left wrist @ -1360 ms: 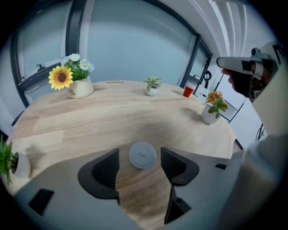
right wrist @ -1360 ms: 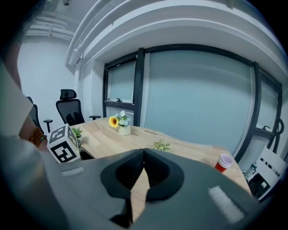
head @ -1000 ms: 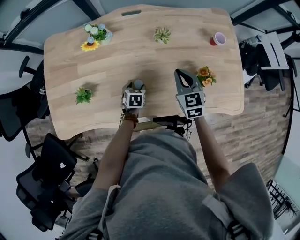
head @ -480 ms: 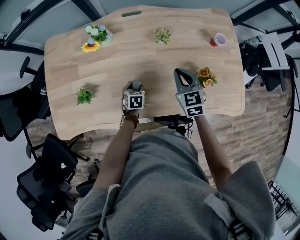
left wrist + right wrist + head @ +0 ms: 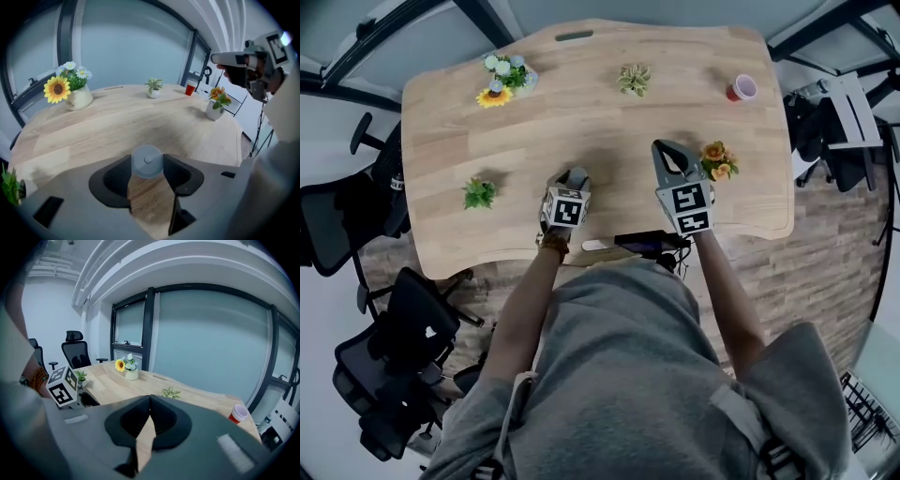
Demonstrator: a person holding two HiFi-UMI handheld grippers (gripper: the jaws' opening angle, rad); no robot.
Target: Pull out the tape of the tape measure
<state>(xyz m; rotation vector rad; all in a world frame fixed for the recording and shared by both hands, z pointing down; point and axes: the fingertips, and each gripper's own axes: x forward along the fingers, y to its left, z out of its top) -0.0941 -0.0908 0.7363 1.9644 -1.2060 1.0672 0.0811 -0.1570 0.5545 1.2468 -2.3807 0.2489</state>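
head view: the left tool (image 5: 573,179) sits low over the near middle of the pale wooden surface (image 5: 609,112), about where it was a second ago, with its marker cube rolled a little. at its tips, down at the surface, is the small round grey-blue tape measure (image 5: 578,172). the right tool (image 5: 664,148) hangs apart to the right, just beside a small pot of orange flowers (image 5: 715,157), and has not shifted. left gripper view: the jaws have just been closing, and the two dark pads now press on either side of the round case, whose flat face with its centre hub looks toward the camera. no tape shows out of the case, and i cannot find the end tab. right gripper view: this tool's jaws are together with nothing between them, pointing across the surface. so the change is the grip: the case looks anchored, and pulling has not begun. in my judgement the right tool must next come across, part its jaws and catch the tape's end.
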